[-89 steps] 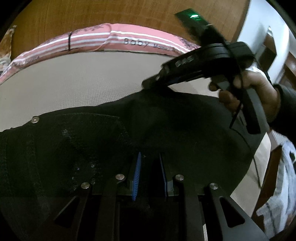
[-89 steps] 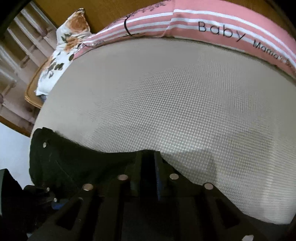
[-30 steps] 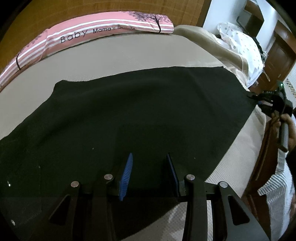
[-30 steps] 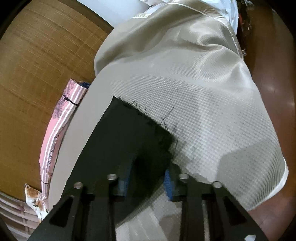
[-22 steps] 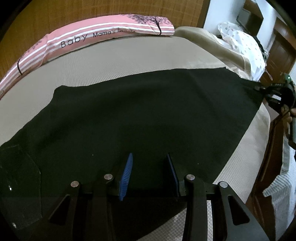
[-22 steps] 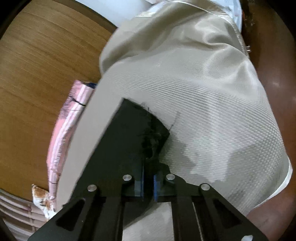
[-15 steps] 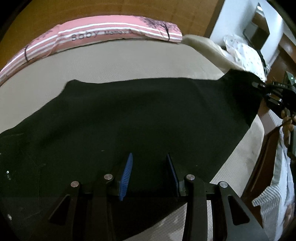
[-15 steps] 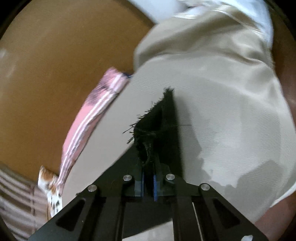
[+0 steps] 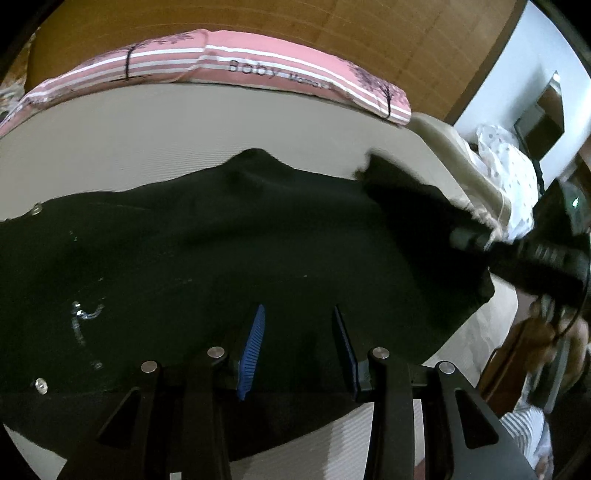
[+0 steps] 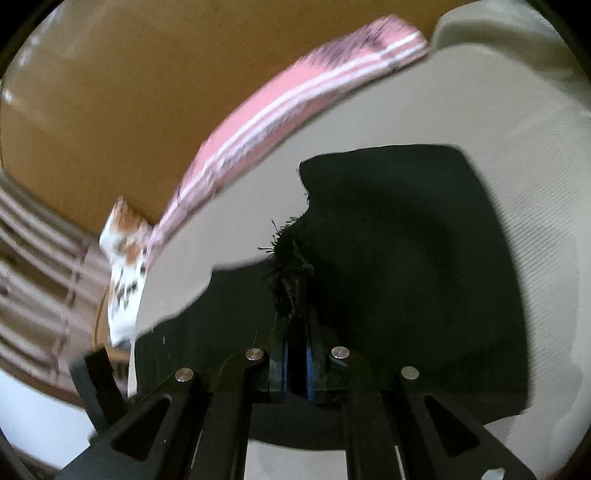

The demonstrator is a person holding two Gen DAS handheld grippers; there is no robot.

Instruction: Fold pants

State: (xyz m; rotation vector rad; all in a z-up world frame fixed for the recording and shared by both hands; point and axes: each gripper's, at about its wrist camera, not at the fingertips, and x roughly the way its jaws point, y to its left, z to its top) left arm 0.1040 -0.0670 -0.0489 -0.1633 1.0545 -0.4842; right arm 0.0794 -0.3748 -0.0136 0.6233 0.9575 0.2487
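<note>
The bed (image 9: 155,125) carries everything: a beige textured cover, with a pink striped bolster (image 9: 258,70) along its far edge against the wooden headboard (image 9: 332,26).

The black pants (image 9: 207,236) lie across the bed's near half, long axis running left to right along the near edge. Rivets (image 9: 36,209) at the left suggest the waist end points toward the bed's left edge. The leg end, toward the right edge, is raised off the cover and curling back over the body of the garment.

We judge this as the lengthwise fold in progress: hem carried toward waist.

Our right tongs (image 10: 297,365) are clamped on the frayed hem (image 10: 290,266), blue pads nearly together with the dark cloth bunched between them. In the left wrist view the same tool (image 9: 524,251) is at the right with the hem draped from it. Gripping at the hem gives control of the free end so the cloth can be laid over evenly.

Our left tongs (image 9: 299,343) sit spread apart over the mid-section, near the bed's near edge, gripping nothing. We cannot tell whether they touch the cloth. Probably they are placed to pin the lower layer.
</note>
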